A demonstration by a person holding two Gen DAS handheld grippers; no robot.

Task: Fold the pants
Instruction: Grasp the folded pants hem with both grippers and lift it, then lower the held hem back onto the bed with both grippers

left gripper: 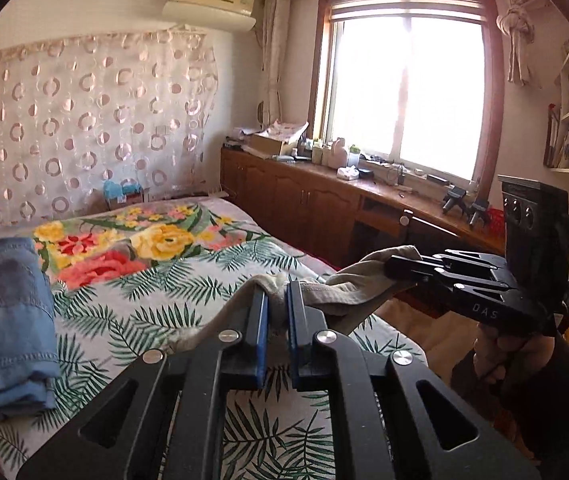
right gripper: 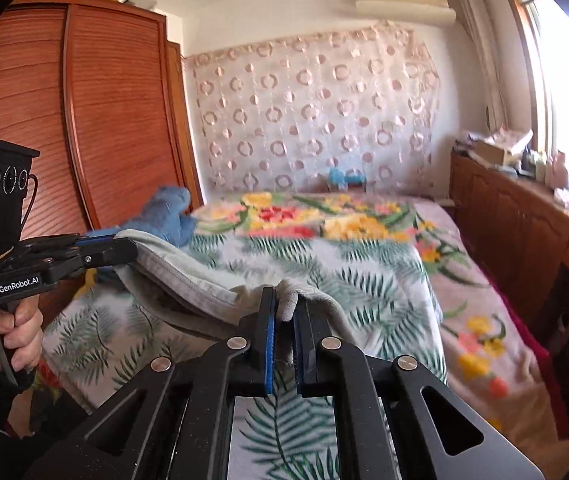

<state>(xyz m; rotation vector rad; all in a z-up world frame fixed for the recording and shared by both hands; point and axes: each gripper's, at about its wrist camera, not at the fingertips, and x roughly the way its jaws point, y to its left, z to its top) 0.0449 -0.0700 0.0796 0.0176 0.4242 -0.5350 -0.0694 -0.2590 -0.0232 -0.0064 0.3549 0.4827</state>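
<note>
Both tongs [left gripper: 275,312] [right gripper: 284,320] clamped on pants [right gripper: 188,280], aloft

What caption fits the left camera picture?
Both grippers hold beige pants above a flowery bed.

Your pants [right gripper: 188,280] are a plain grey-beige. Both grippers are black with blue pads [left gripper: 261,332]; the left gripper [right gripper: 124,250] carries white lettering. At centre, your bedspread [left gripper: 188,280] shows green fern leaves on white, with yellow, red and pink flowers farther back. At lower left lies blue denim [left gripper: 12,320]. The curtain [left gripper: 84,120] at upper left is sheer white with pinkish rings. The wardrobe [right gripper: 104,120] is reddish-brown.
</note>
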